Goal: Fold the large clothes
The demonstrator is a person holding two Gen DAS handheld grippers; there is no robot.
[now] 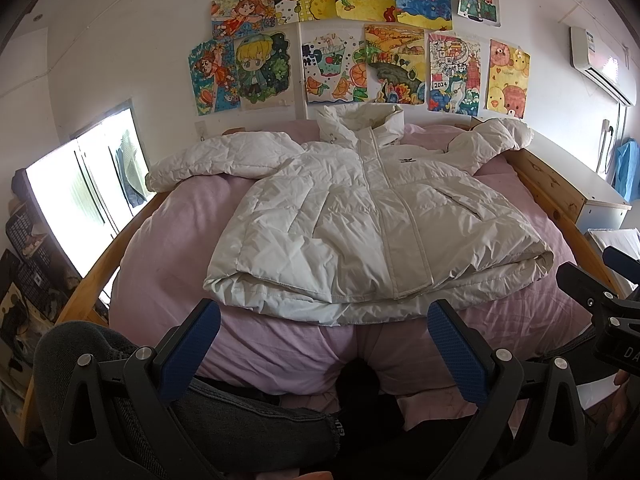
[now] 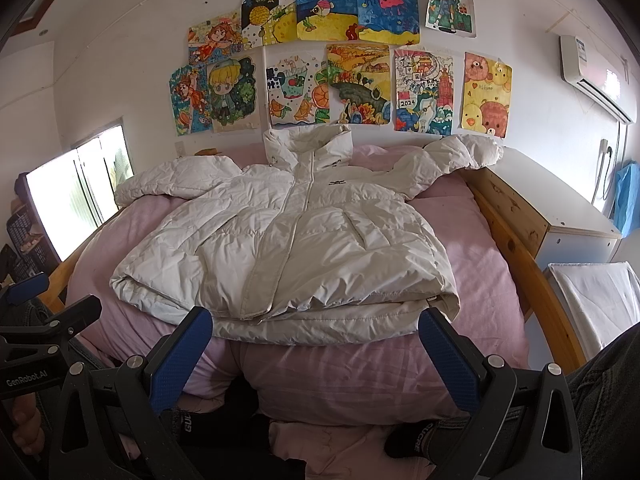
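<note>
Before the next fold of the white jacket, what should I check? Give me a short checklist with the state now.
1. Left gripper open, empty: ok.
2. Right gripper open, empty: ok.
3. White jacket lies front up on the pink bedding: ok.
4. Hem already doubled up: ok.
5. Both sleeves still spread outward, unfolded: not ok.
6. Zipper closed fully: cannot tell.

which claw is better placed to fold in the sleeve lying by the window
Left, probably. The sleeve by the window lies on the left side of the white jacket. The left claw hangs open at the hem there, while the right claw would have to cross over.
</note>
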